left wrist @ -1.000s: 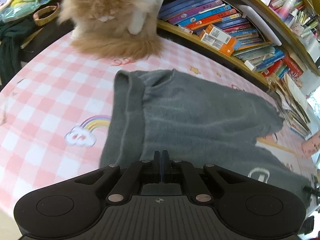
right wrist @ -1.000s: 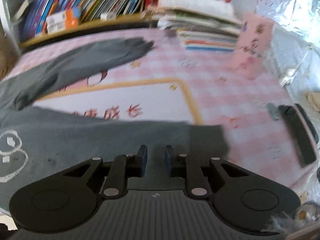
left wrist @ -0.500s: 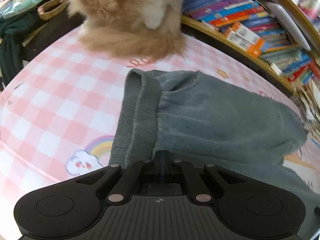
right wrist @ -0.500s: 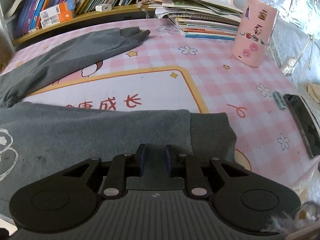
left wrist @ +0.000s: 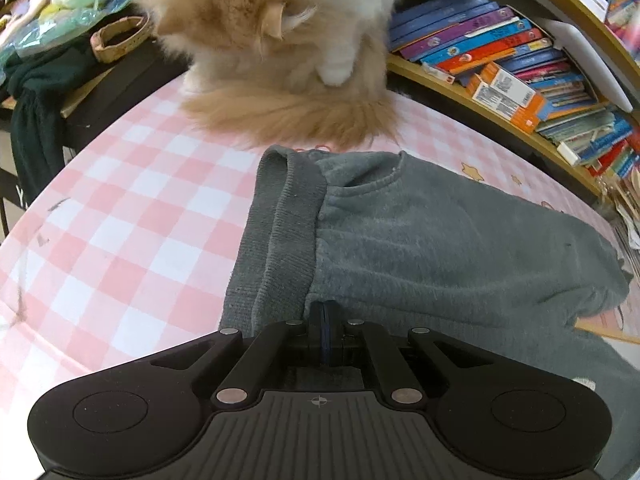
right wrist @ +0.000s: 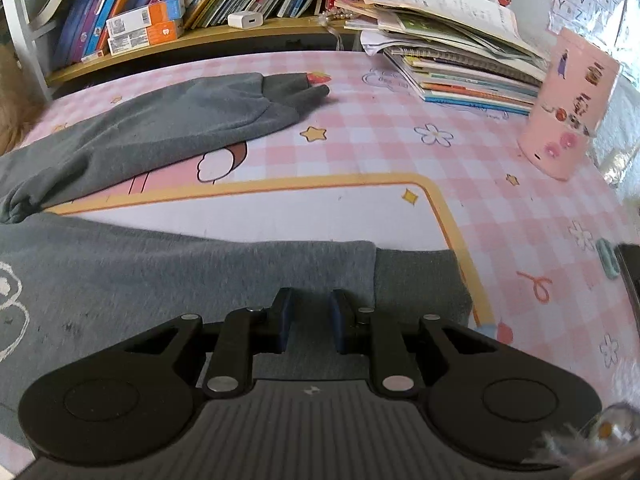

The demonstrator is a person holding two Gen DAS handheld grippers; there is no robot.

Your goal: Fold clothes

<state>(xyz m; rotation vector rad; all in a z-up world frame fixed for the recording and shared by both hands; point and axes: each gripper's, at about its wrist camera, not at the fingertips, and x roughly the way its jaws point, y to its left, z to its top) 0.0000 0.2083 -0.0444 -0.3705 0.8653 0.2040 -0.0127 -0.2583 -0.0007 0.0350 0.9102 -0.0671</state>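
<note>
the left gripper [left wrist: 325, 312] has its jaws pressed together, and they sit low over the grey trousers [left wrist: 440, 248] right where the ribbed waistband [left wrist: 280, 240] meets the softer cloth. whether a pinch of fabric is caught between the pads i cannot tell; the tips are sunk against the cloth and the black body hides what lies under them. the right gripper [right wrist: 309, 316] has its jaws spread a little, with grey cloth showing in the gap, hovering over the near leg of the trousers just beside its ribbed cuff [right wrist: 416, 280]. the pads do not look to be pressing on anything.

the trousers lie flat on the pink checked table cover [left wrist: 132, 216], waistband end toward a fluffy ginger cat [left wrist: 276, 52] that sits touching or nearly touching the top of the waistband. the far leg [right wrist: 160, 128] stretches away from the near one, its cuff pointing toward a stack of books [right wrist: 460, 68] at the table's back edge. a pink tin [right wrist: 568, 104] stands beside that stack.

the cat's head is cut off at the top of the left view. a white drawing on the trousers [right wrist: 12, 312] is cropped at the edge, so i can't read it. a dark flat thing [right wrist: 630, 276] at the right edge, past the near cuff, is mostly out of frame.
</note>
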